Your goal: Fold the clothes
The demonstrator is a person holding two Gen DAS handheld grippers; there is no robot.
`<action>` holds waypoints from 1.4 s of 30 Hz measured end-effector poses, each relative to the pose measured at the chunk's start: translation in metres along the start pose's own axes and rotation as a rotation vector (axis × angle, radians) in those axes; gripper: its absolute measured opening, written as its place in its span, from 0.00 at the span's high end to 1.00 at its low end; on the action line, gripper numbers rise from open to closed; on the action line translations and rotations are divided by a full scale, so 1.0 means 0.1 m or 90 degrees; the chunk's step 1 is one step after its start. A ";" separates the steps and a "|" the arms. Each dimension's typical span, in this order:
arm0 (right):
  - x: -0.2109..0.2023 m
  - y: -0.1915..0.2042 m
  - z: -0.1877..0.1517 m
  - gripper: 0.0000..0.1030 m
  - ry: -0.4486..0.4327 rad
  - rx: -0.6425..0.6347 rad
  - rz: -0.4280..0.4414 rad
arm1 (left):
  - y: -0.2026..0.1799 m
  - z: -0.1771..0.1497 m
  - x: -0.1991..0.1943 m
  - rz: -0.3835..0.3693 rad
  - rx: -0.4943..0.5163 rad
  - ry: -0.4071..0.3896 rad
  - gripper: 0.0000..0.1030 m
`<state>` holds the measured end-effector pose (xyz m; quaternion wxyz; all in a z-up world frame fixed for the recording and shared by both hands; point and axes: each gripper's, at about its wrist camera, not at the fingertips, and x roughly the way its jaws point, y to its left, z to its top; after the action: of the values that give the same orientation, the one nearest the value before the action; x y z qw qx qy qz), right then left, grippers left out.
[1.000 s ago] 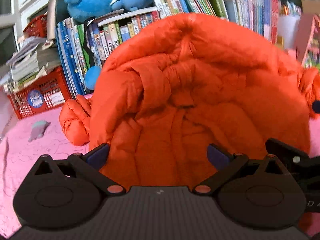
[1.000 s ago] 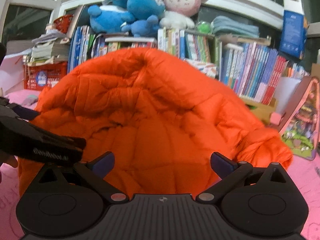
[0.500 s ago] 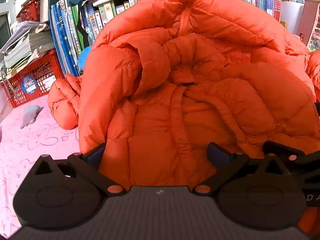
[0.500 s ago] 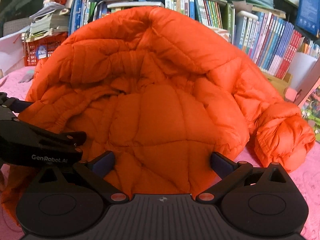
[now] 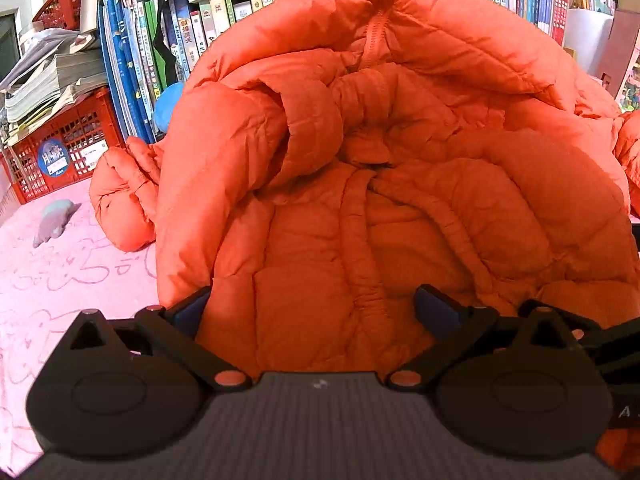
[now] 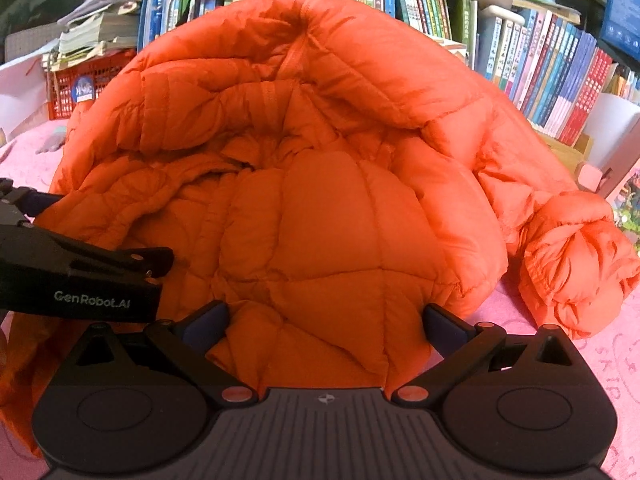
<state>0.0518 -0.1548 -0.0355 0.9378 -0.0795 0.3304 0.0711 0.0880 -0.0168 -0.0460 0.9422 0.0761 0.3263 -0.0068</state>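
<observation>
Books (image 6: 560, 76) crowd the shelf behind a pink bedspread (image 5: 60, 280) where the orange jacket (image 5: 400, 184) billows. Left hand-held gripper (image 5: 312, 304) and right hand-held gripper (image 6: 326, 322) gape wide around its hem, unclenched. Risk: slick puffy fabric slumps, sleeve (image 6: 576, 264) flops free.

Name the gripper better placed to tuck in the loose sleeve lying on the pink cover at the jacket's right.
Right gripper: the bunched sleeve lies just beyond its right finger; the left gripper is farther.
</observation>
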 end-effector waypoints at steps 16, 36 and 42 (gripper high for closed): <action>-0.34 -0.13 -0.07 0.00 0.010 0.097 0.024 | 0.33 -0.08 -0.62 -0.066 -0.069 -0.006 0.00; -0.92 -0.10 -0.36 0.00 -0.001 0.062 0.010 | 0.29 -0.23 -0.81 -0.054 -0.037 0.030 0.00; -0.93 -0.09 -0.35 0.00 -0.007 0.061 0.012 | 0.31 -0.27 -0.79 -0.049 -0.040 0.034 0.00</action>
<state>-0.0401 -0.1777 -0.0026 0.9416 -0.0311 0.3292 0.0644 0.0112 0.0146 -0.0136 0.9340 0.0338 0.3542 -0.0311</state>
